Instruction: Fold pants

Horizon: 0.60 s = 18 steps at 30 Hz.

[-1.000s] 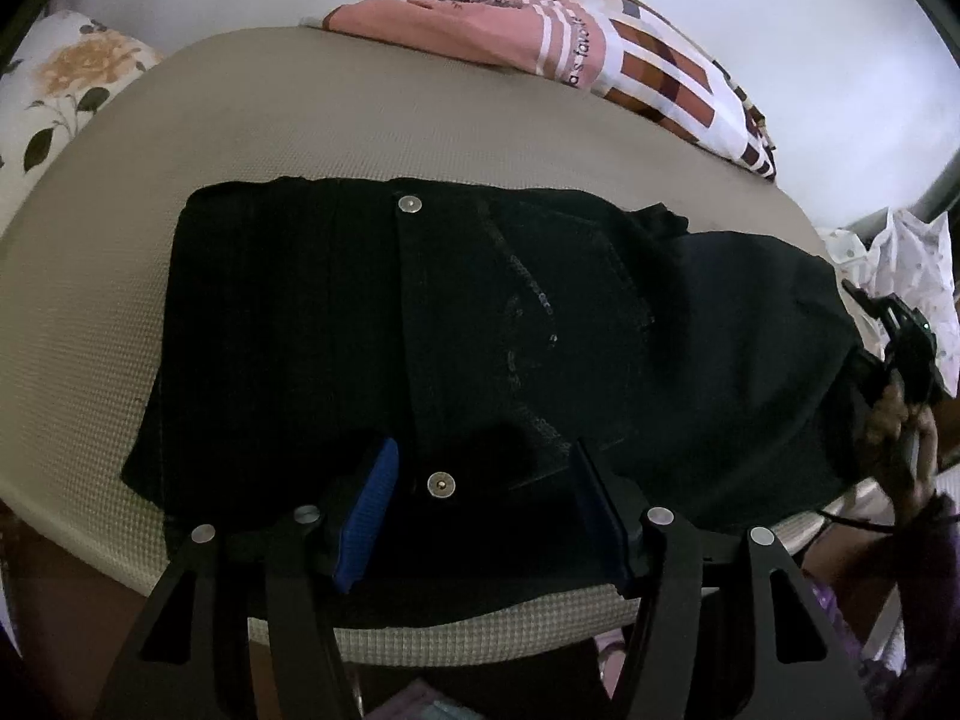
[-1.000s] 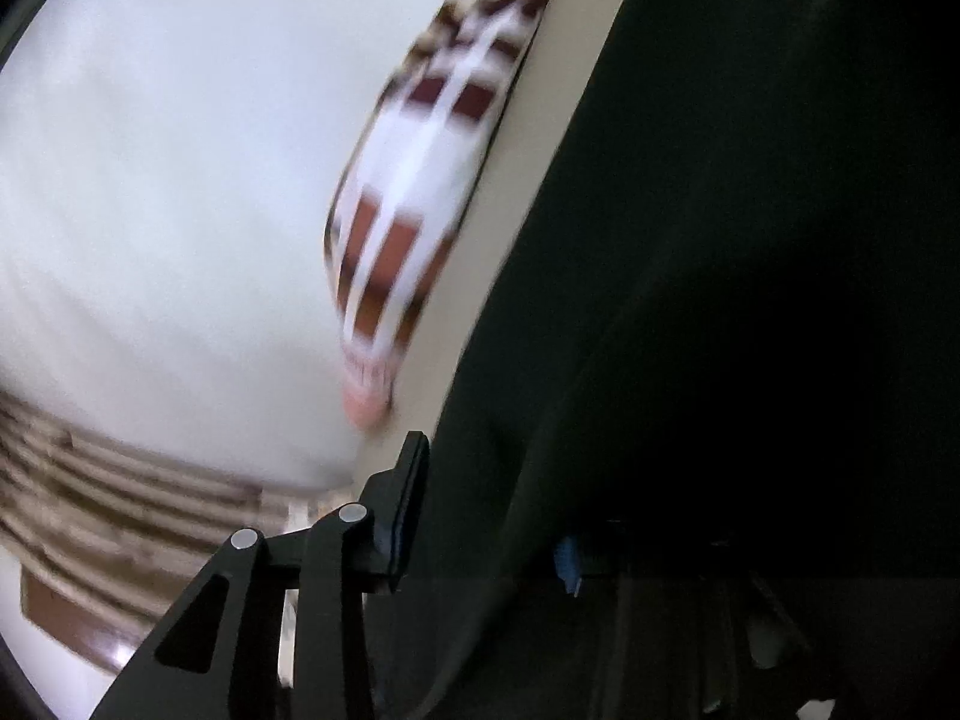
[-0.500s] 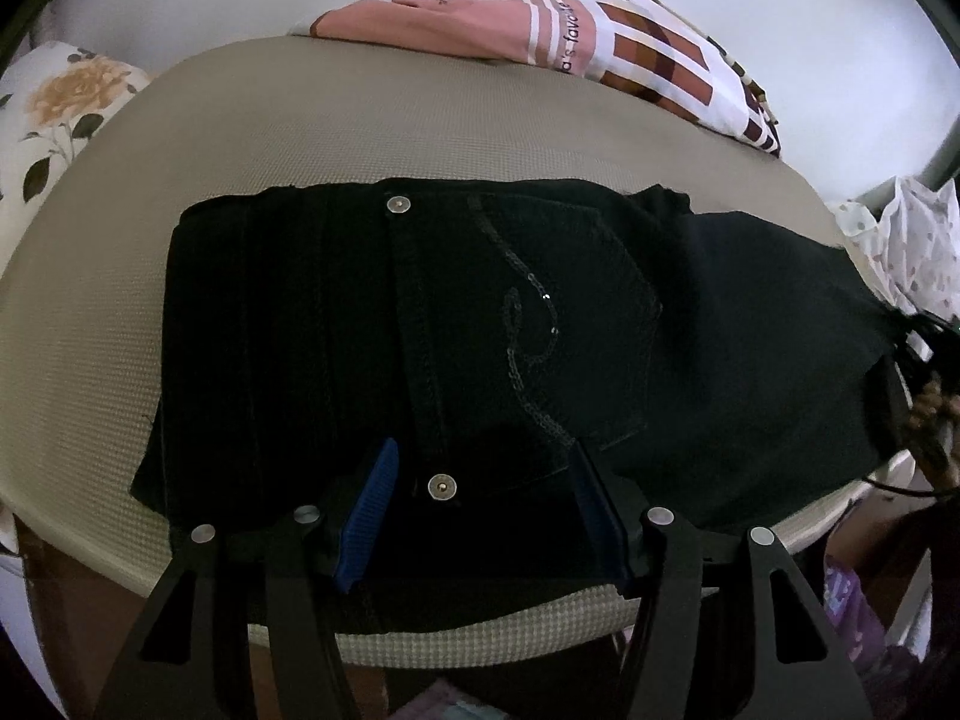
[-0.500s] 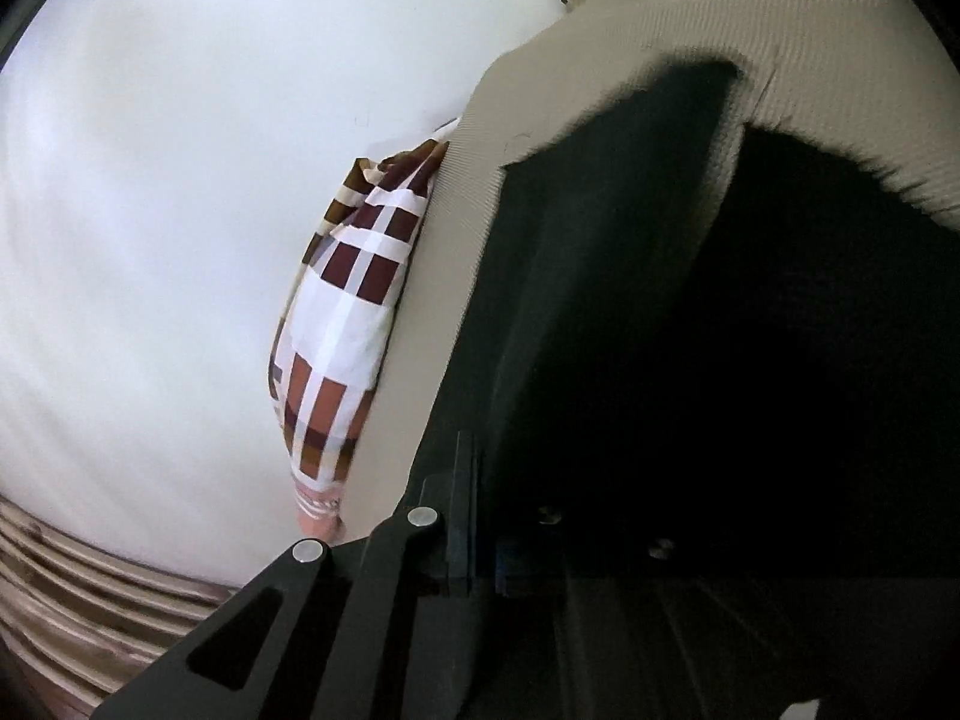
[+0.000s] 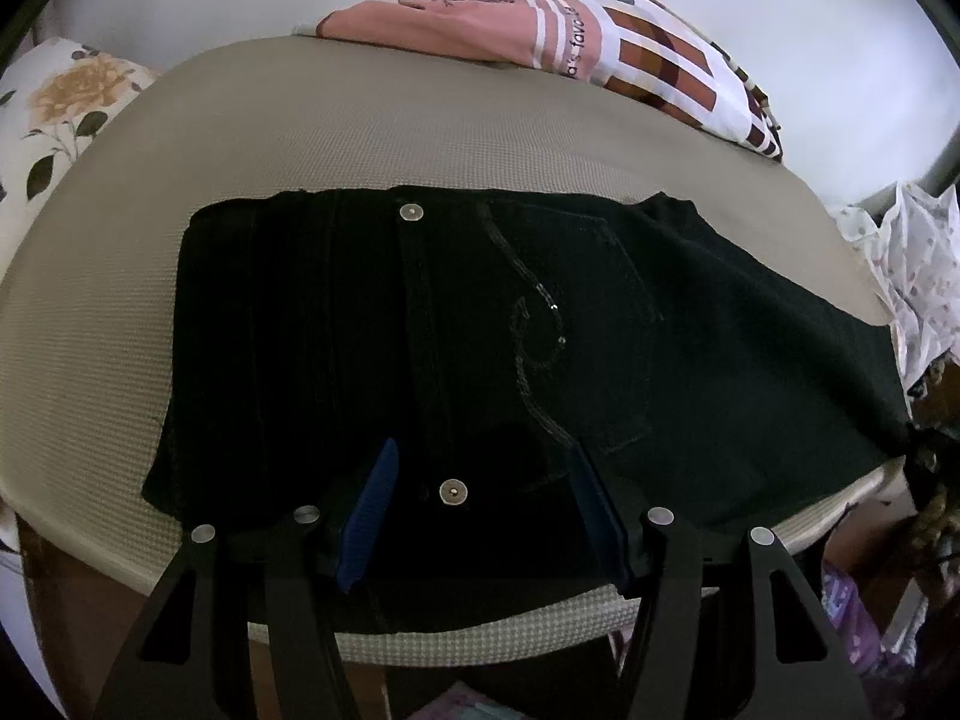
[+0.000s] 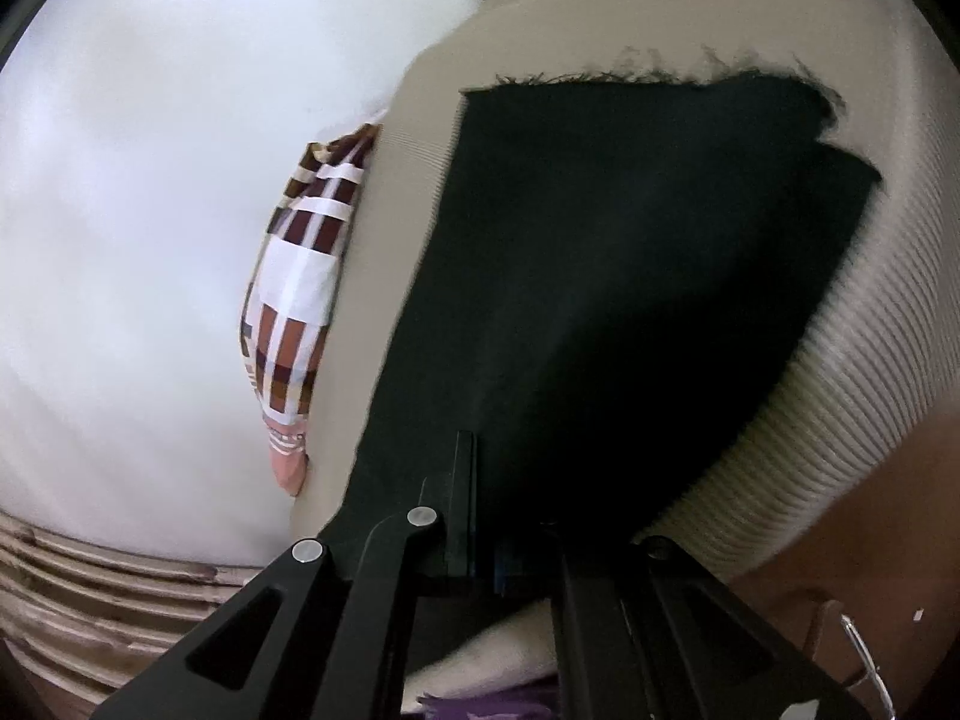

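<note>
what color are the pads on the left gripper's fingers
Blue pads, on the black left gripper; seen best in the left wrist view.

Left gripper (image 5: 483, 504): black angular finger arms are being seen, each with silver round screws; ribbed blue pads (image 5: 369, 516) are lining the fingers inside. Right gripper (image 6: 504, 546): matching black arms, silver screws.

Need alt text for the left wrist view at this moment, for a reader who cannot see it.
Black pants lie spread across a beige textured pad, waistband snaps showing. The open left gripper, blue pads on its fingers, straddles the near waistband snap. A pink and brown patterned cloth lies at the pad's far edge.
</note>
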Motion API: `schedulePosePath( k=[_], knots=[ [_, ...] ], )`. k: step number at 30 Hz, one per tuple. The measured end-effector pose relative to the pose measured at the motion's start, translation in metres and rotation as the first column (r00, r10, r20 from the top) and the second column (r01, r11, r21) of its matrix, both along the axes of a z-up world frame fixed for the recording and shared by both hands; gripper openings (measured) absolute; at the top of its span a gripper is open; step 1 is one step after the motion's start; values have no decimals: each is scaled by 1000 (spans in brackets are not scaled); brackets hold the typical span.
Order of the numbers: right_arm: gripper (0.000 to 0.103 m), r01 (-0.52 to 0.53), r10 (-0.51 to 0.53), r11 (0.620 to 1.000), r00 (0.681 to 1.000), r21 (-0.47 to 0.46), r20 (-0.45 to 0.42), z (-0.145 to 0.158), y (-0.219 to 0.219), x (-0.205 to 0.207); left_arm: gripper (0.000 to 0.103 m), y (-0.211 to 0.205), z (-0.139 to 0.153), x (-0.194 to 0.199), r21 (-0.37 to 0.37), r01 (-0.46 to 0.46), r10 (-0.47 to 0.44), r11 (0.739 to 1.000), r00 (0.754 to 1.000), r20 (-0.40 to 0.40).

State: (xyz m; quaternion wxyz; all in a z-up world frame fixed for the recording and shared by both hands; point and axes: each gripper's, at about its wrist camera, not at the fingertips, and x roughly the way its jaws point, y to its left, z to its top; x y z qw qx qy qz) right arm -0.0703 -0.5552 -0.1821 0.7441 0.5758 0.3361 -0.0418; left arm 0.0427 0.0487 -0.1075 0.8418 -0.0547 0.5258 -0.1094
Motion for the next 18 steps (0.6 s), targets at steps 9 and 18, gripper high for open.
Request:
schedulePosePath(
  k=[9,18],
  knots=[
    [8,26,-33,995,997,96,77,-18,-19,-11,60,11,24,-22,-173,-20,26,985,999,32],
    [6,77,-81,995,995,71,61,-25,-28,-18,60,59,20,-46,-368,-181,167,912,983,-70]
  ],
)
